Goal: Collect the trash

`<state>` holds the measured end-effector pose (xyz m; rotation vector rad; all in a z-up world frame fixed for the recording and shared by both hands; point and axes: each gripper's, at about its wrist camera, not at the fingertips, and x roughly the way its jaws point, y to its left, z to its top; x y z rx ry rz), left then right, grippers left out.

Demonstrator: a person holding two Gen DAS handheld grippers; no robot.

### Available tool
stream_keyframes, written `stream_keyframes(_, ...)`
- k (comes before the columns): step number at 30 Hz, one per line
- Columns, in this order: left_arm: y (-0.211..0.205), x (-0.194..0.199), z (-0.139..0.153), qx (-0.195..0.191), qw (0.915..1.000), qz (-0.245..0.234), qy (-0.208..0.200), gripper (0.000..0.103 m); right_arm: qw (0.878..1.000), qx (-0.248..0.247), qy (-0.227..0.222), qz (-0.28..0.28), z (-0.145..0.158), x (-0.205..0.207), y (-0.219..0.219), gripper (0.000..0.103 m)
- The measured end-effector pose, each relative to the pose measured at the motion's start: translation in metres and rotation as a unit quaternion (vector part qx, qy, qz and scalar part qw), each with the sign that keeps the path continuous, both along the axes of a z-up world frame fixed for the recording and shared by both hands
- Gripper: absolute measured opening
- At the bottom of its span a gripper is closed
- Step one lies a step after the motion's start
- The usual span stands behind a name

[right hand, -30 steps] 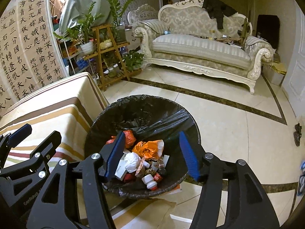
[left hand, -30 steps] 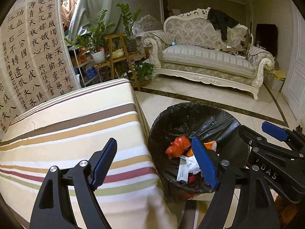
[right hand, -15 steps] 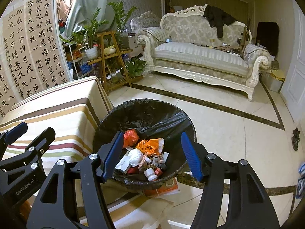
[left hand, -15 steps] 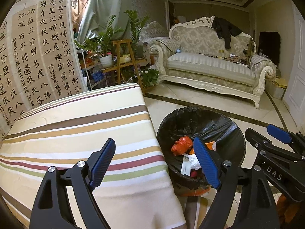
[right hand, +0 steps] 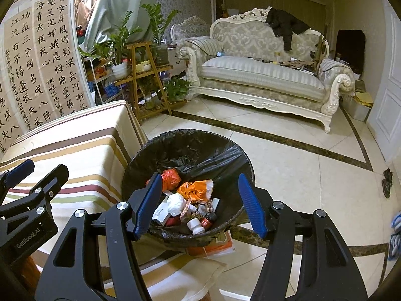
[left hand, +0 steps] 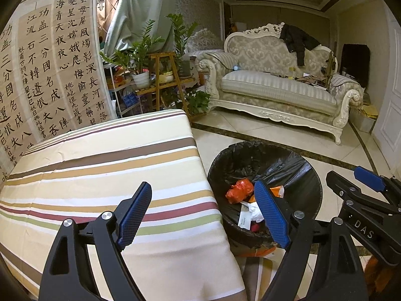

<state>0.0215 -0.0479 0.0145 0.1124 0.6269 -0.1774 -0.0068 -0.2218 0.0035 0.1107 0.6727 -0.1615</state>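
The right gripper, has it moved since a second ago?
Yes. The right gripper has pulled back and up from the trash bin: in the right wrist view the bin now looks smaller and farther, with more tiled floor showing around it.

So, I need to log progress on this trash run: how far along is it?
Looks nearly done. The bin with its black liner already holds trash: an orange bag, a crumpled white wad, small bottles. Nothing is in hand: the left gripper and right gripper are both open. No trash shows on the striped tablecloth.
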Motion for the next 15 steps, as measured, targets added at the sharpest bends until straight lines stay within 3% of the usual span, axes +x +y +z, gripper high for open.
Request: stream_keyframes(15, -0.0012, -0.0007, -0.0009, -0.002, 1.0, 0.001, 0.003, 0.081, 1.0, 0.0, 0.0, 0.0, 0.0008, -0.0038, -0.0006, 0.061)
